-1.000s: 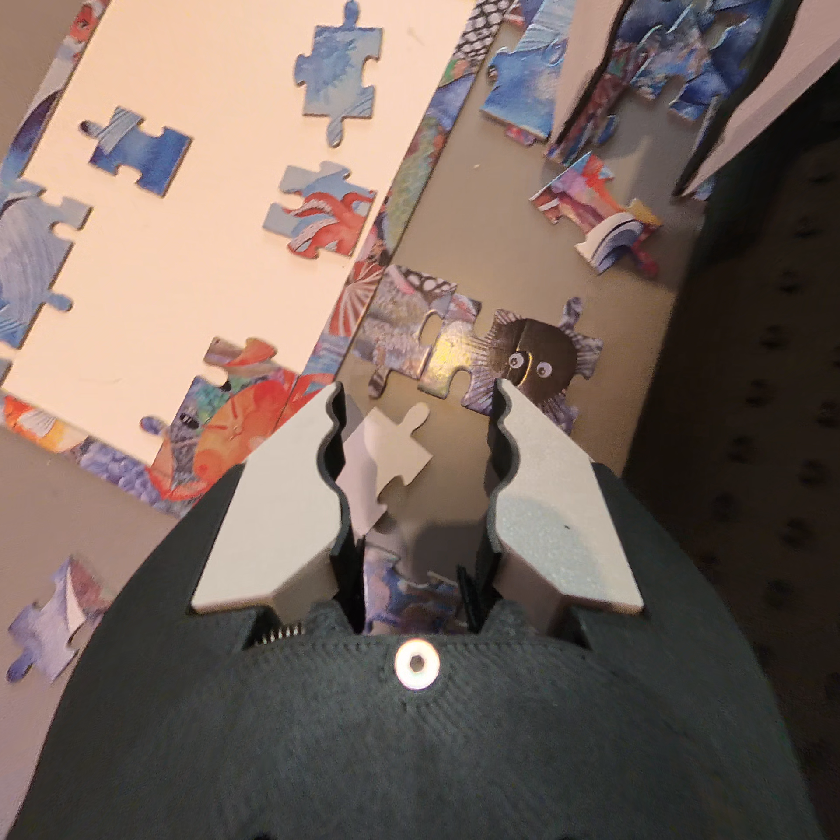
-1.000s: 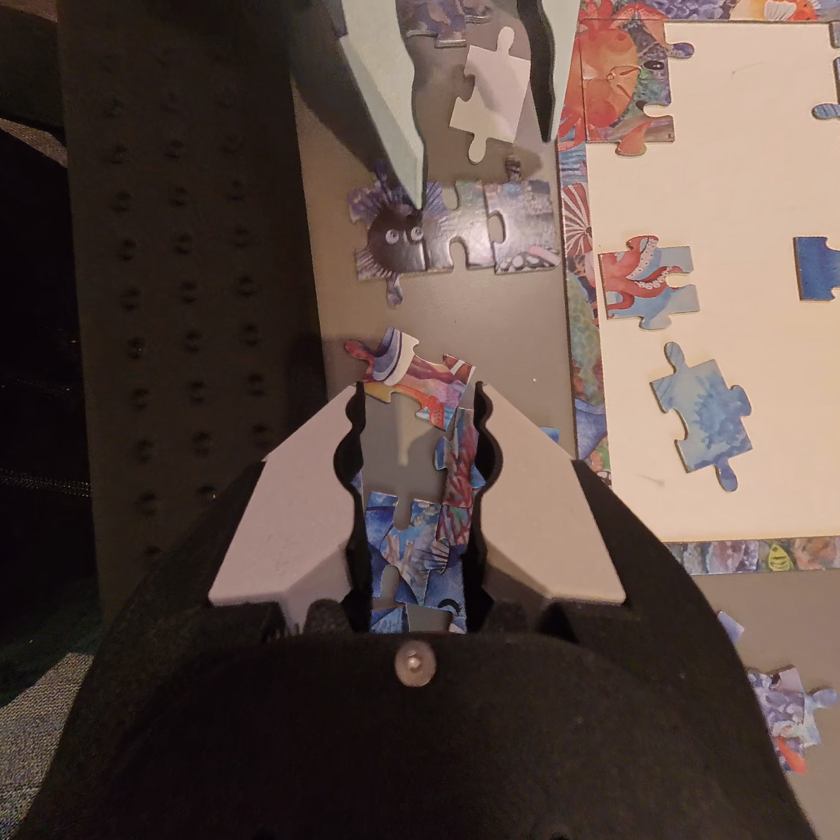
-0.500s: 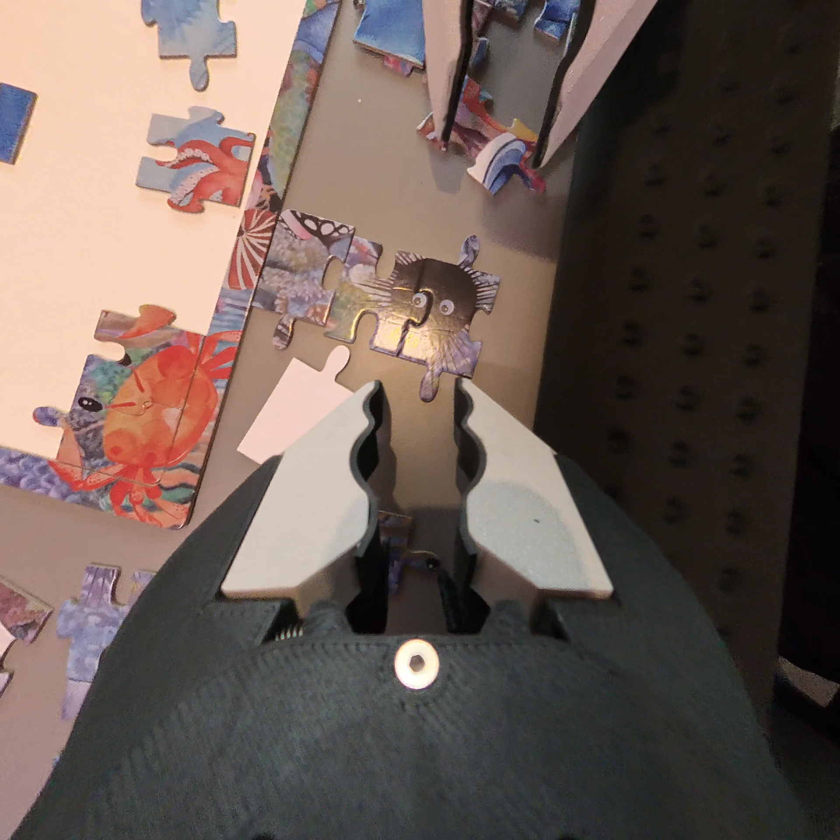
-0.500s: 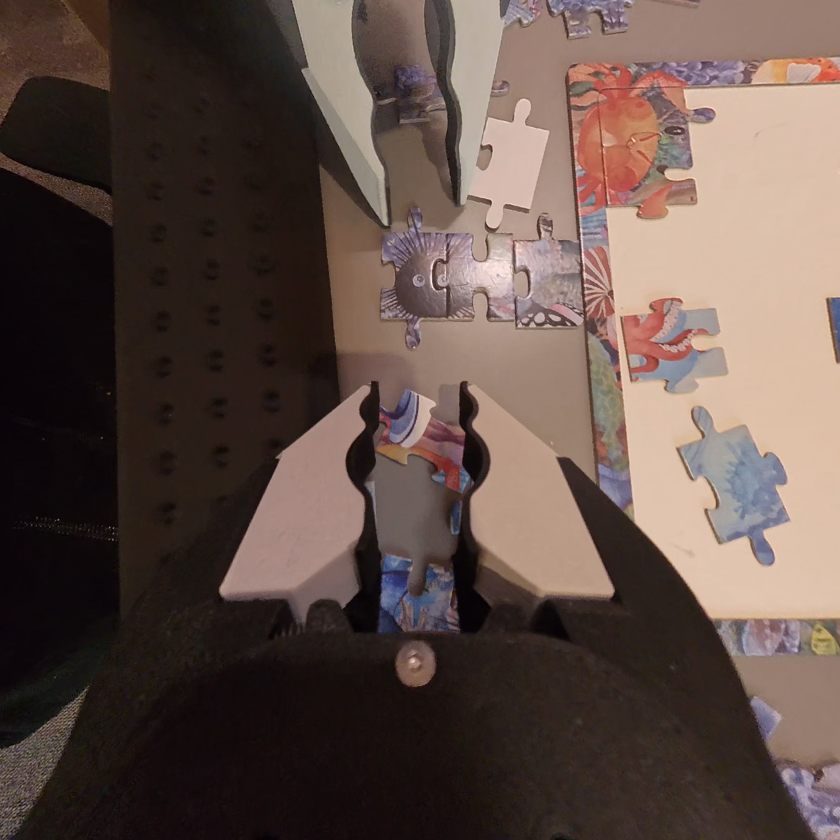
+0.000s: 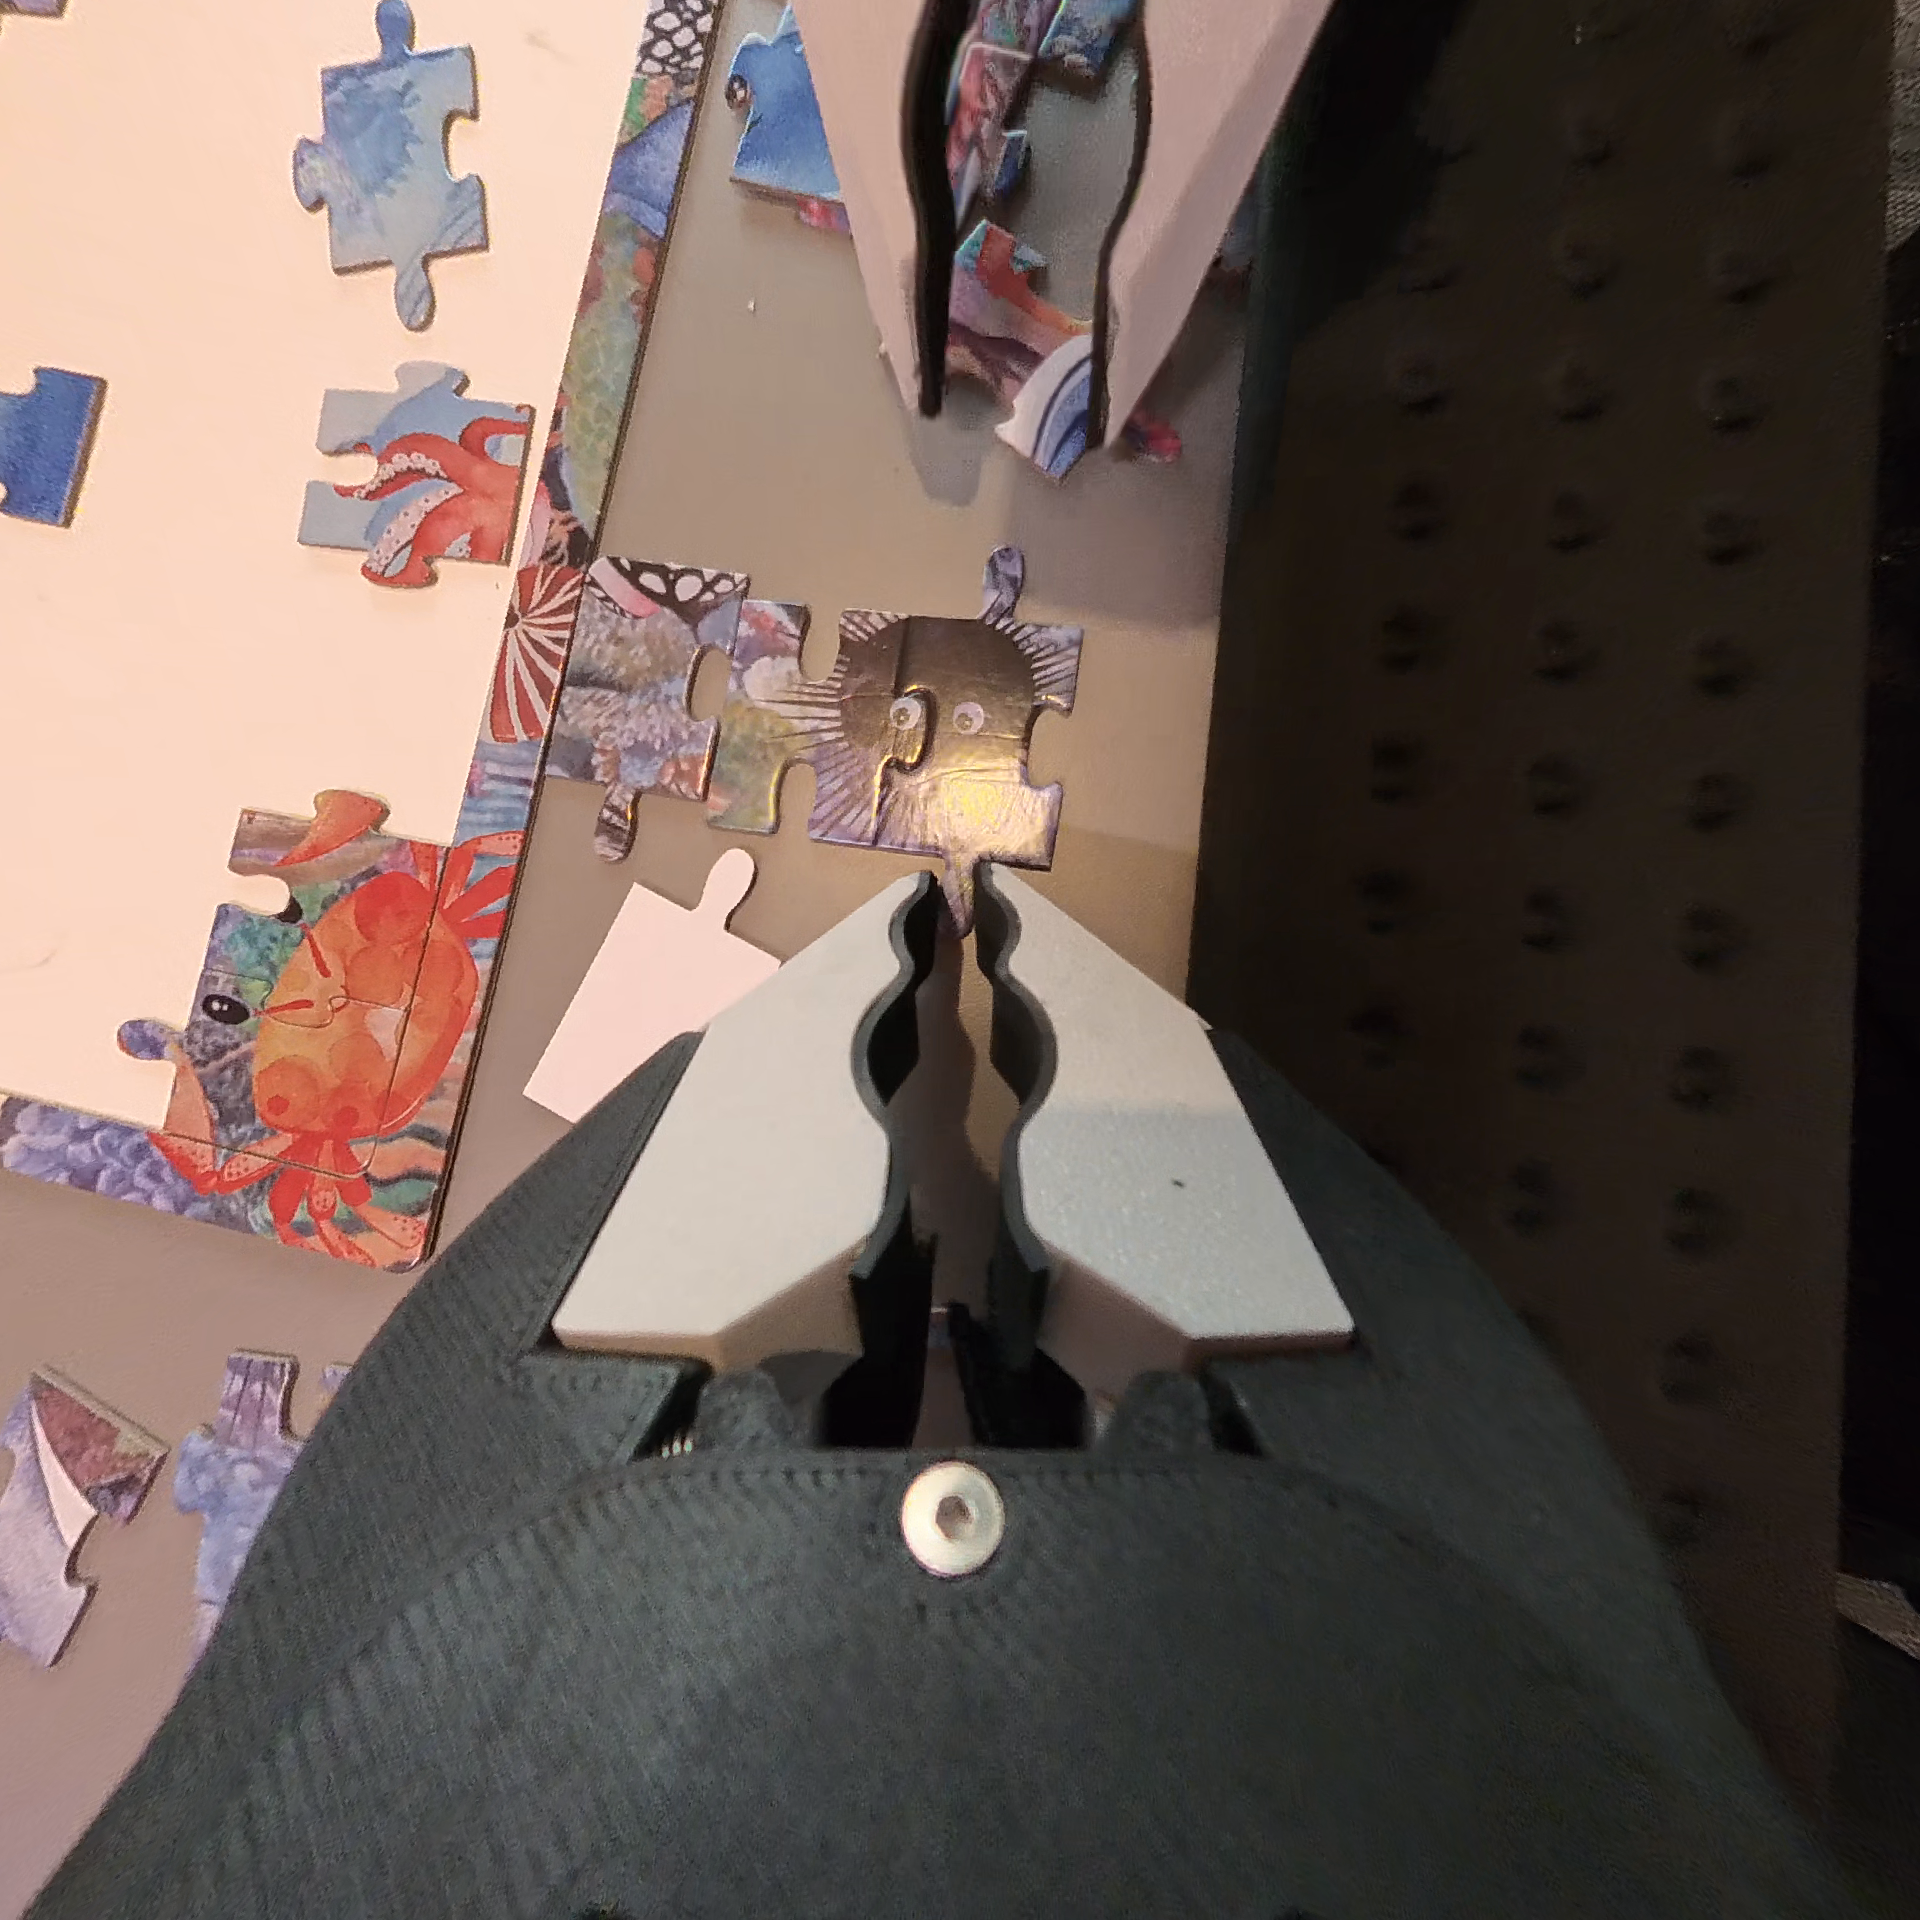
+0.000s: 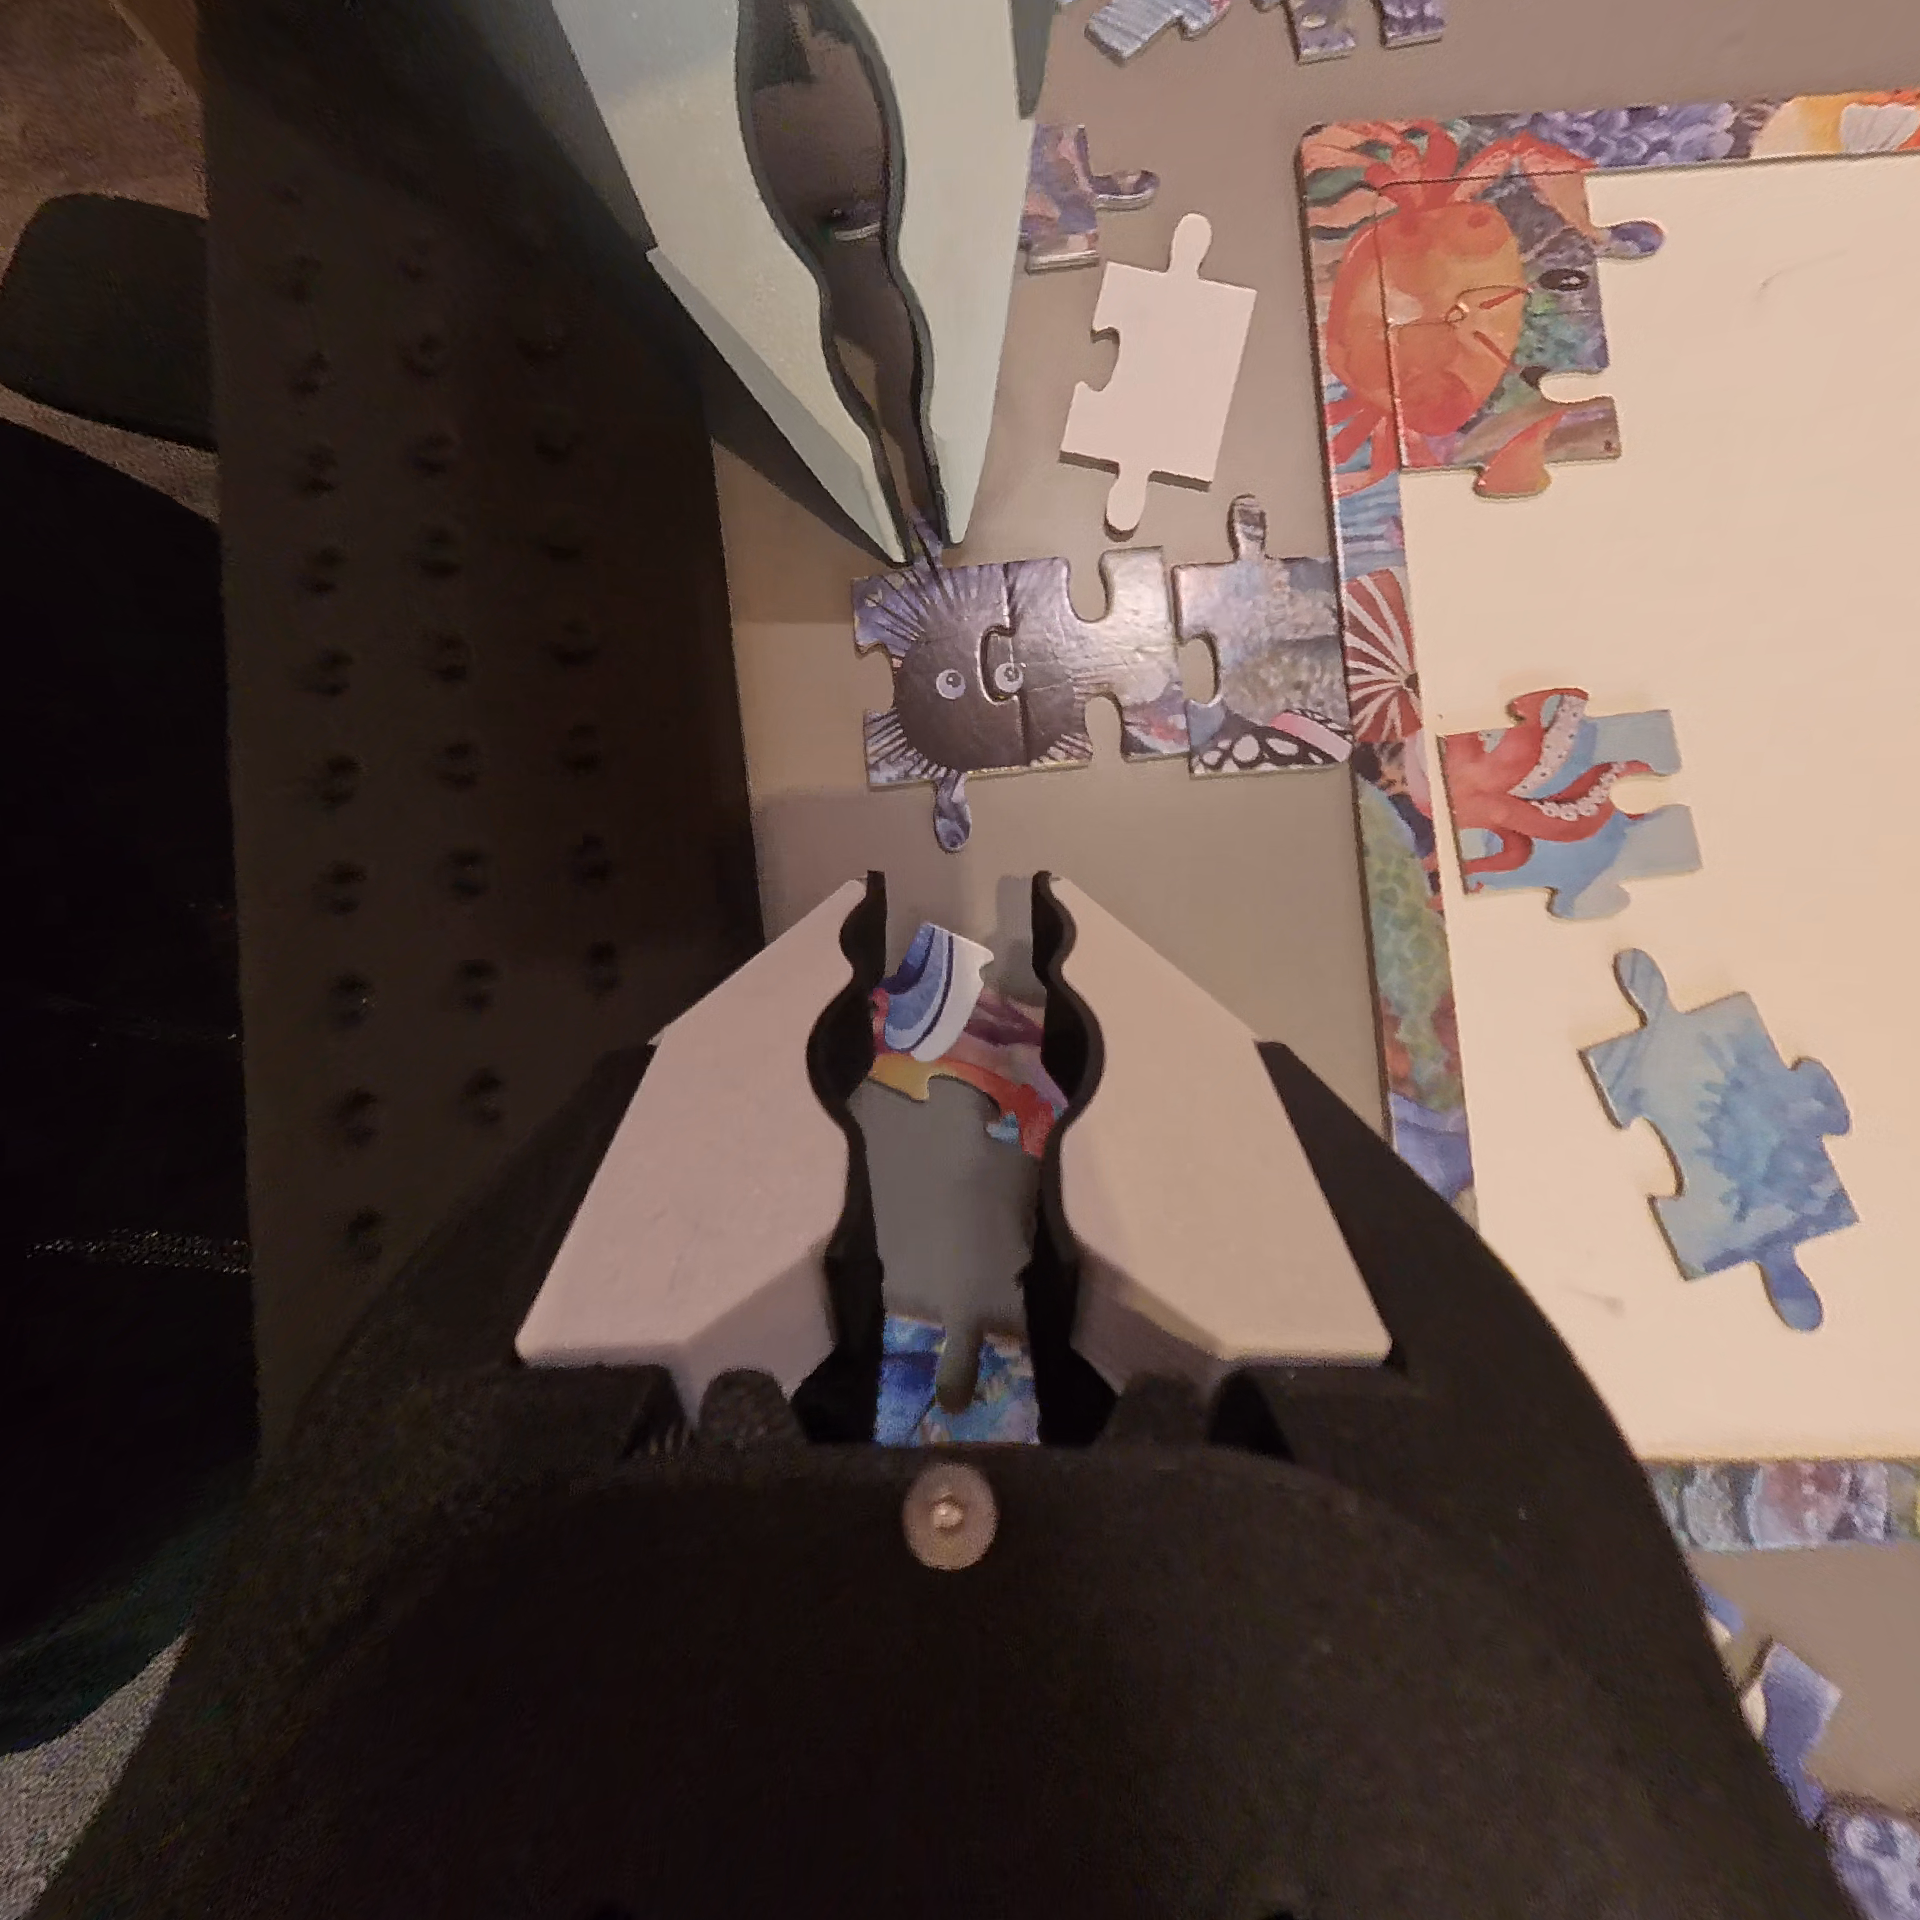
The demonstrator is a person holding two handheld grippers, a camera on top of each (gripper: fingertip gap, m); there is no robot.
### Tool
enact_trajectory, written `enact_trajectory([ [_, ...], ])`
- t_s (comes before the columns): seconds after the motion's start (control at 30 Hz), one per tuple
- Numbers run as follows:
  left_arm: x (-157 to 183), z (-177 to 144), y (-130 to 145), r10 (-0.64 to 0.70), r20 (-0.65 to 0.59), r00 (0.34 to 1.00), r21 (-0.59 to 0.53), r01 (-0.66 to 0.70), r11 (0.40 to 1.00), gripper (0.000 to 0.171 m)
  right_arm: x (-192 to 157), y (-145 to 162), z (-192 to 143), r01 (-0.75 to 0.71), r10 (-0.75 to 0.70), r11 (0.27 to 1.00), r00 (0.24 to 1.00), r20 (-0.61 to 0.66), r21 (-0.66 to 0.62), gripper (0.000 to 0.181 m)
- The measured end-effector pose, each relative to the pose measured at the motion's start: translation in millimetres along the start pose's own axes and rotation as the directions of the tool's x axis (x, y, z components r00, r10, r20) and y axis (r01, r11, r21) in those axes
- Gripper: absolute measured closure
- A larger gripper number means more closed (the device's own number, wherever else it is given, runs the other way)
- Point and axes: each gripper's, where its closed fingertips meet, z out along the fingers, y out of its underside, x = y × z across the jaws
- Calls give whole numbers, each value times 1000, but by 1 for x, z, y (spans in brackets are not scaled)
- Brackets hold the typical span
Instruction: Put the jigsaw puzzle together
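Left wrist view had the left gripper (image 5: 954, 885) nearly pressed together, tips pinching the bottom tab of the joined urchin pieces (image 5: 940, 717). That strip of three sat on the grey table (image 5: 831, 499), its far end touching the puzzle frame (image 5: 613, 343). A dark perforated panel (image 5: 1558, 727) ran close along the other side, so little room there. Face-down white piece (image 5: 644, 997) lay just beside the left finger.

Right wrist view showed the right gripper (image 6: 954, 883) spread and holding nothing, poised over a curled loose piece (image 6: 940, 987), bare table between it and the urchin strip. Only this view showed the frame's corner and the white piece's full outline (image 6: 1164, 364); crab section (image 6: 1455, 312) was seated in the frame.
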Motion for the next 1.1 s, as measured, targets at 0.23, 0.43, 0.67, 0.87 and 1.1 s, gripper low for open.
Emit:
enact_trajectory([
  [0.23, 4, -6, -6, -2, 19, 1000, 37, 1, 999, 166, 12, 16, -32, -60, 62, 997, 997, -49, 40, 156],
  [0.43, 7, -13, -13, -34, 15, 999, 78, 33, 996, 167, 18, 29, -62, -101, 109, 992, 989, -102, 81, 156],
  [0.67, 13, -16, -21, -62, 24, 998, 122, 59, 991, 167, 19, 45, -89, -161, 179, 978, 973, -143, 133, 156],
  [0.87, 16, -16, -31, -87, 32, 996, 174, 81, 981, 171, 7, 46, -81, -137, 159, 981, 974, -164, 138, 156],
  [1.1, 16, -11, -33, -90, 31, 995, 169, 84, 982, 171, 0, 47, -60, -36, 46, 998, 963, -267, 45, 156],
])
